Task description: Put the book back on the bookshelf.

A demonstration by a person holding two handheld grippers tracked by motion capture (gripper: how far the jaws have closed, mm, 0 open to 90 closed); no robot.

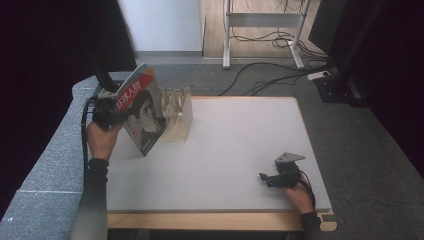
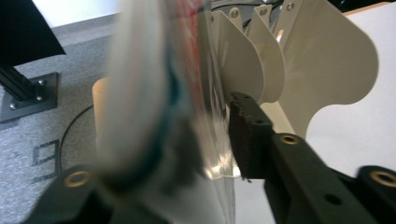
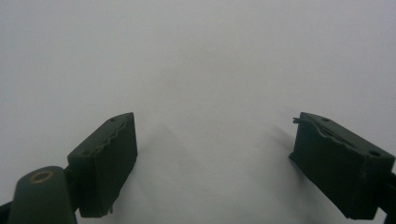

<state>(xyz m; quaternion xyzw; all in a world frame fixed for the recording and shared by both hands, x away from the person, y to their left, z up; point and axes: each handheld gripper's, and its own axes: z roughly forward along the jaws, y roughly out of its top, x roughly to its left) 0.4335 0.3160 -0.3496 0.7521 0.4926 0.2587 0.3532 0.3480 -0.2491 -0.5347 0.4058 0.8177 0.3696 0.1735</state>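
— While the left gripper has the magazine standing on its lower edge at the table's far left, what worries you?

— Its jaws look loosened: in the left gripper view one black pad stands just off the cover, so I judge the grip released. If the hand withdraws now, the magazine could tip and fall flat, since it only leans beside the cream file rack.

— Anything in that rack?

— Its slots look empty; the magazine sits at its outer side, and I cannot tell whether it is in a slot.

— And the right gripper?

— Resting near the front edge, jaws wide, holding nothing.
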